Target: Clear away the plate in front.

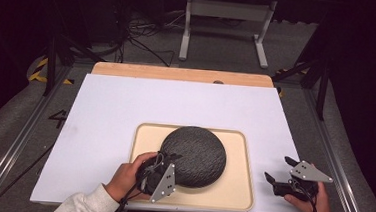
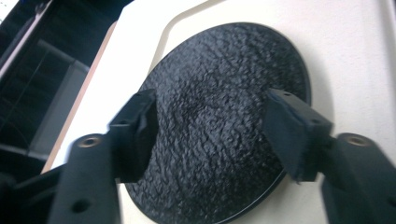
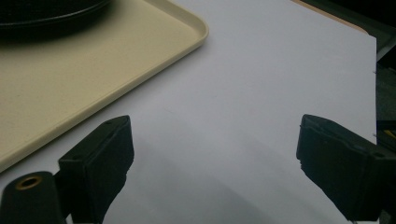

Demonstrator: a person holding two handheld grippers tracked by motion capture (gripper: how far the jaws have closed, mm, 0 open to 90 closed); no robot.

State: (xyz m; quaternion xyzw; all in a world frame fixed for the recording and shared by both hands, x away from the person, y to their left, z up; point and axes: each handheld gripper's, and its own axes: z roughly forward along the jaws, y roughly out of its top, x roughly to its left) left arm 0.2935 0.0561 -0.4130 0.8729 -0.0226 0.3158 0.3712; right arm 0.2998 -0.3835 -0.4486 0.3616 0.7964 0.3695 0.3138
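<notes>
Left hand-held gripper [image 1: 171, 161], steered by the person's left hand [image 1: 127, 178], hovers at the near-left edge of a round black textured disc [image 1: 193, 155] with its jaws spread wide; seen from the left gripper view, the two black jaws stand apart on either side of the disc's pebbled surface and are not closed on it, though whether they touch it cannot be told. That disc sits on a shallow cream tray [image 1: 235, 189], slightly left of the tray's centre, and the tray in turn lies on a white sheet [image 1: 126, 101] covering the table [image 1: 178, 74] (a strip of bare wood shows along the far edge). Right hand-held gripper [image 1: 281, 171], held in the person's right hand [image 1: 314, 202], rests well apart from the disc, just off the tray's right side and over the white sheet, its jaws likewise open with nothing between them. From the right gripper view, the tray's rounded corner [image 3: 198, 32] and a sliver of the dark disc [image 3: 51, 14] appear at upper left. Light grey sleeves [image 1: 86, 204] enter from the bottom of the high view.
</notes>
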